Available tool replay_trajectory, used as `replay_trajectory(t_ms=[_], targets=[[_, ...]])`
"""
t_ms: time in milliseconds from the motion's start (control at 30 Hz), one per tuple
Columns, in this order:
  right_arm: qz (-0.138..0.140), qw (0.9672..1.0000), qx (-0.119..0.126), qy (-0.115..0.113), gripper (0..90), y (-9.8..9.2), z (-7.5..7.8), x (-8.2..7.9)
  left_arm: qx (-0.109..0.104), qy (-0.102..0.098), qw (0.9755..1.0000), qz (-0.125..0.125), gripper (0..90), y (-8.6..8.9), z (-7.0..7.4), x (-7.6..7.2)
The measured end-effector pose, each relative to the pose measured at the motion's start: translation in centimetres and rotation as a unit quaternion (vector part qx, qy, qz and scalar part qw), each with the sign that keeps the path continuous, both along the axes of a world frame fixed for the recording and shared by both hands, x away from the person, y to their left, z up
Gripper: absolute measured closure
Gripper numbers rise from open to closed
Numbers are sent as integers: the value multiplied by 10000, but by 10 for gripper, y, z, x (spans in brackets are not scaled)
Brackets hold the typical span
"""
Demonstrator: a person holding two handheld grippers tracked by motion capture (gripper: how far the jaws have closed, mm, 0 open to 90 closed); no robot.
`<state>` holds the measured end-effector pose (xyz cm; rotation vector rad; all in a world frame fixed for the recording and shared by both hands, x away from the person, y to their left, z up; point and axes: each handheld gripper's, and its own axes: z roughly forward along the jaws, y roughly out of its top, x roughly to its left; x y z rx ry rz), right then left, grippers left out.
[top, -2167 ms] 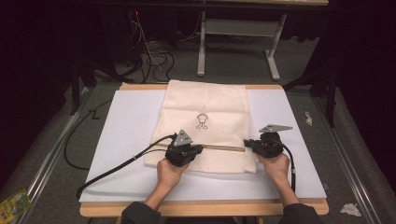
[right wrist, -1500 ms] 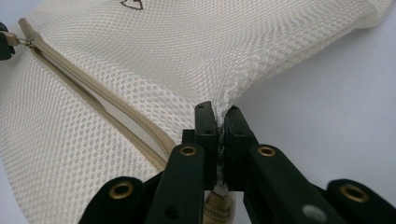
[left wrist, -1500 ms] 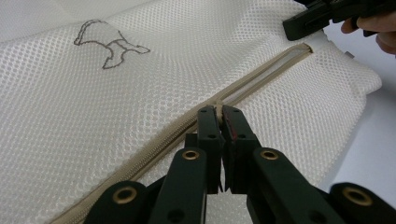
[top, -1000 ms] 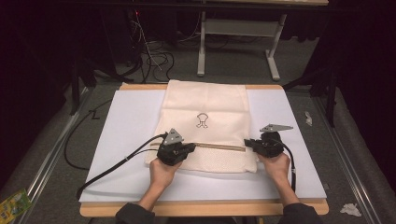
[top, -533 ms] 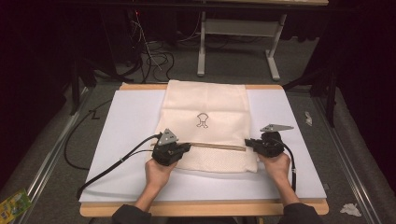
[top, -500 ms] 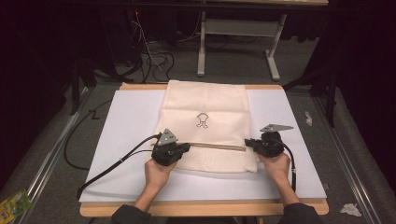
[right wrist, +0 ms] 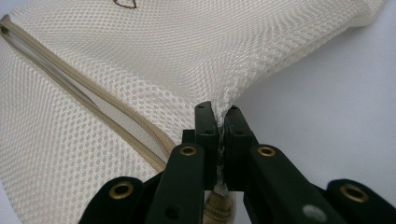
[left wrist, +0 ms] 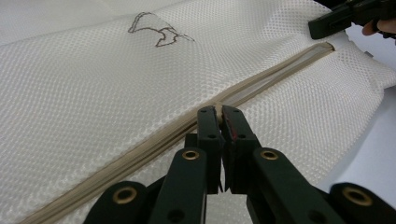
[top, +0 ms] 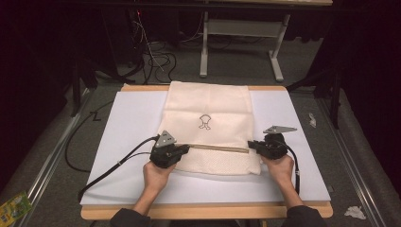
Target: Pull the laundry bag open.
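Since the earlier frames the left gripper (top: pixel 182 150) has travelled leftward along the zipper (top: pixel 218 148), from near the middle of the mesh bag (top: pixel 210 113) to its left edge, while the right gripper (top: pixel 254 144) has held its place at the bag's right edge. The bag lies flat on the white board (top: pixel 127 123) in the middle of the table, with a small outline drawing (top: pixel 204 121) on its upper face and the zipper running across its near part. In the left gripper view the jaws are pressed together on a small pale piece on the zipper line, apparently the zipper pull (left wrist: pixel 218 110). In the right gripper view the jaws pinch a fold of mesh at the bag's edge, just beside the zipper's end, anchoring the fabric. The step in hand looks like drawing the slider along the track against the right gripper's hold; the track appears parted along much of its length, so the bag is probably being opened and the stroke is nearly spent. The next move calls for finishing the last stretch without dragging the bag, then letting go of the pull while the right side keeps tension.
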<state>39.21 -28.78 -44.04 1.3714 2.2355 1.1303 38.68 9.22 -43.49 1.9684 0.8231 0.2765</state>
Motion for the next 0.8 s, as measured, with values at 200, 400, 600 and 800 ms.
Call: replay_trajectory(t_ms=[200, 400, 600, 800], targets=[[-12, 10000, 4, 22, 883, -1, 0, 0, 30, -8, 10000, 58, 873, 8, 2, -1], [-10, 10000, 2, 11, 883, -2, 0, 1, -8, 1, 9999, 101, 873, 13, 1, -2], [-3, 10000, -27, 12, 883, 0, 3, 2, 38, -25, 10000, 79, 873, 15, 2, -4], [-27, 10000, -55, -4, 883, 0, 6, 4, 45, -18, 9999, 163, 873, 21, 2, -5]])
